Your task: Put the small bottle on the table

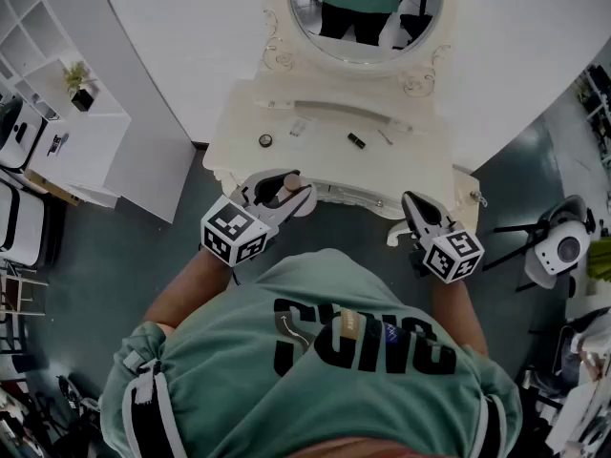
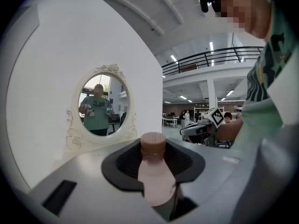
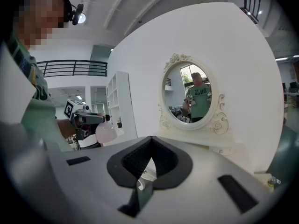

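Left gripper view, small bottle [image 2: 154, 176] in gripper [image 2: 153, 158]

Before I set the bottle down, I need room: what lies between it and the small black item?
Only bare table, seen in the head view, separates the bottle from the black item.

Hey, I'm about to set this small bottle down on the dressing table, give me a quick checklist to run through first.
1. Grip: left gripper has its jaws closed on the small bottle: ok.
2. Cap: brown cap is on the bottle: ok.
3. Bottle upright: cannot tell.
4. Landing spot: the table is bare between the round item and the dark item: ok.
5. Height above the tabletop: cannot tell.
6. Right gripper: shut, empty, off to the side near the table's front edge: ok.
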A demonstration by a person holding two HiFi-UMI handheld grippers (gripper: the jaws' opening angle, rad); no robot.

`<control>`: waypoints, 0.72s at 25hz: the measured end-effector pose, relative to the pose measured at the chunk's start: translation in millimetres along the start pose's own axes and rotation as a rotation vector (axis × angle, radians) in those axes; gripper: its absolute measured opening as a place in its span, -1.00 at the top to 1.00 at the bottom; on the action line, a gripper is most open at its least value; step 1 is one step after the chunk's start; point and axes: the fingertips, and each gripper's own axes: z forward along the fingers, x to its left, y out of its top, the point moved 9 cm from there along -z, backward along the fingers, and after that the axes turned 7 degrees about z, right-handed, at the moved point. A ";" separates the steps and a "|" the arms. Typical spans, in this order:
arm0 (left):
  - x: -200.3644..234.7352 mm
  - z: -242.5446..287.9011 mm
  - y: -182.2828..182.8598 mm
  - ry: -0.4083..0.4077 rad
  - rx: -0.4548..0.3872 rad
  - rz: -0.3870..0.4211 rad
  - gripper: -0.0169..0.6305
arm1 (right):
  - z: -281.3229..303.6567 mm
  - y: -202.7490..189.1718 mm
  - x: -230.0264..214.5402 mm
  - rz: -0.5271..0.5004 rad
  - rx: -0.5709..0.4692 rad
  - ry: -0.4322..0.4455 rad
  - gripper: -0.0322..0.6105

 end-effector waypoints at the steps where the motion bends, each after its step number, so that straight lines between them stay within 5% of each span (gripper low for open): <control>1: -1.1 0.0 0.5 0.000 0.000 0.001 0.52 | -1.1 -0.3 0.1 0.000 0.000 0.000 0.92; 18: -13.1 8.9 4.8 0.018 0.004 0.002 0.52 | -10.7 4.0 -4.6 -0.048 0.006 0.006 0.92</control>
